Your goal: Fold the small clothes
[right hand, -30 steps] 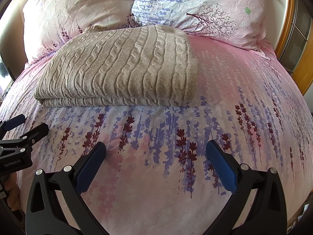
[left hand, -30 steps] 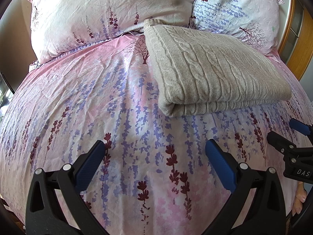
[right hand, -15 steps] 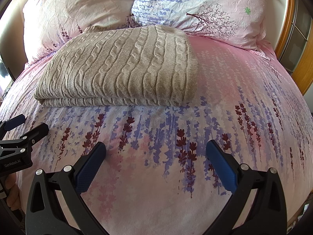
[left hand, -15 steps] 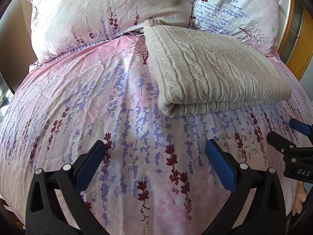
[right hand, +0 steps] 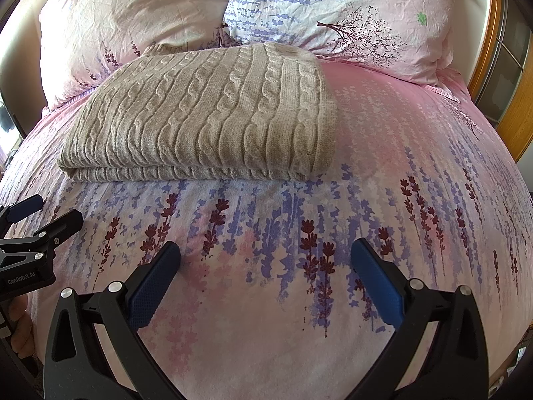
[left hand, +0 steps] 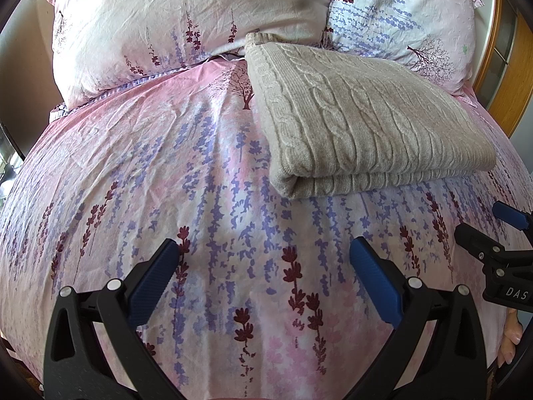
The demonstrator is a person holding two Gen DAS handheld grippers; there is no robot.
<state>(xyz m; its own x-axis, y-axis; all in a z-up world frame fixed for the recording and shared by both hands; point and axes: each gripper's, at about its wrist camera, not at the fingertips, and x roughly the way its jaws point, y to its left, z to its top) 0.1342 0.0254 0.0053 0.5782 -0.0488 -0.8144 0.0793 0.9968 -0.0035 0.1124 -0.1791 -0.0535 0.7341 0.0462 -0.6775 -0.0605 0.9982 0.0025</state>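
A beige cable-knit sweater [left hand: 359, 123] lies folded in a neat rectangle on the bed, up near the pillows; it also shows in the right wrist view [right hand: 206, 120]. My left gripper [left hand: 263, 266] is open and empty, held over the sheet well short of the sweater's near left corner. My right gripper [right hand: 266, 266] is open and empty, short of the sweater's near right corner. Each gripper shows at the edge of the other's view: the right gripper [left hand: 493, 236] and the left gripper [right hand: 36, 220].
The bed has a pink floral sheet [left hand: 133, 173]. Two floral pillows [left hand: 186, 16] [right hand: 349, 10] lean at the head behind the sweater. A wooden frame [right hand: 519, 76] stands at the right edge.
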